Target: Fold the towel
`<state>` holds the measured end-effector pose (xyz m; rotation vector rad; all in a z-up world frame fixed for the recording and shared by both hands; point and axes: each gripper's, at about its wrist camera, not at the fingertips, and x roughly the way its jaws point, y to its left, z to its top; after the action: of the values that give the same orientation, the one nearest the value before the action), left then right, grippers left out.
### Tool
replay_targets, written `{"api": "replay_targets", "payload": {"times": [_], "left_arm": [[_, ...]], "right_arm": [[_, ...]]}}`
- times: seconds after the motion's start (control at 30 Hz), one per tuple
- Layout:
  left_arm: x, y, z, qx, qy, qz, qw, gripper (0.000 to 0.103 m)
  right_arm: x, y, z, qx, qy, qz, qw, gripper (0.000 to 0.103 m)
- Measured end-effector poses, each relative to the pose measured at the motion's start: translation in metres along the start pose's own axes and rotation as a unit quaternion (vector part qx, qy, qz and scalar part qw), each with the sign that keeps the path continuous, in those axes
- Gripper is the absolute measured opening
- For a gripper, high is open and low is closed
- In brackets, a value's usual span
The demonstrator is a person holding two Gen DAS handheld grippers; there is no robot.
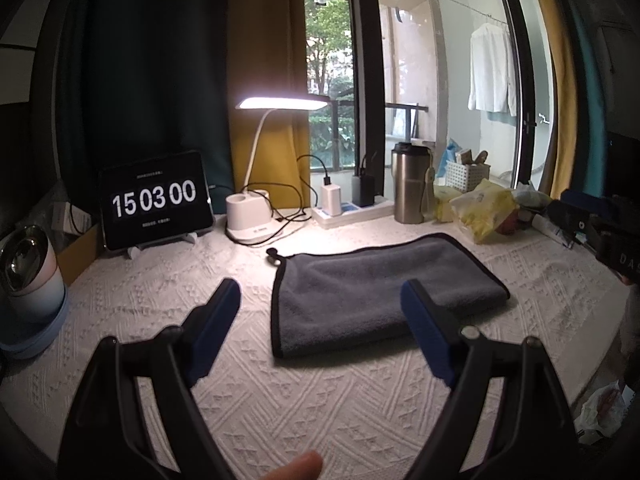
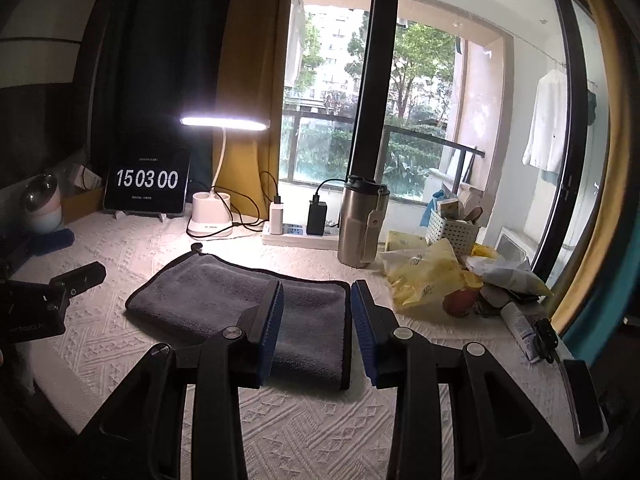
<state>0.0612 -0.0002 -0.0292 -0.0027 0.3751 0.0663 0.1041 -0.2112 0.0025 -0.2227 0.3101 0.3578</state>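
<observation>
Towel (image 1: pixel 380 292) lies flat on the white textured cloth (image 1: pixel 280 400), in front of the desk lamp (image 1: pixel 256 216), already doubled over by the look of it. My left gripper (image 1: pixel 320 312) hangs wide open by the towel's left edge; my right gripper (image 2: pixel 316 320) hovers over its right end, jaws parted and pinching nothing. For another fold, I judge I should grip both layers at the near corners, lift evenly, and line up the black trim before releasing.
</observation>
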Motion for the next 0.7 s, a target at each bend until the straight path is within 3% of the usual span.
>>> {"api": "replay_targets", "payload": {"times": [0.3,0.7], "left_arm": [[-0.016,-0.011,-0.012,0.004,-0.02,-0.013,0.9997,0.084],[-0.058,-0.006,-0.01,-0.022,-0.088,-0.026,0.9956,0.084]], "right_arm": [[-0.017,0.007,-0.014,0.004,-0.011,0.012,1.0,0.038],[-0.046,0.018,-0.025,0.009,-0.034,0.015,0.999,0.039]]}}
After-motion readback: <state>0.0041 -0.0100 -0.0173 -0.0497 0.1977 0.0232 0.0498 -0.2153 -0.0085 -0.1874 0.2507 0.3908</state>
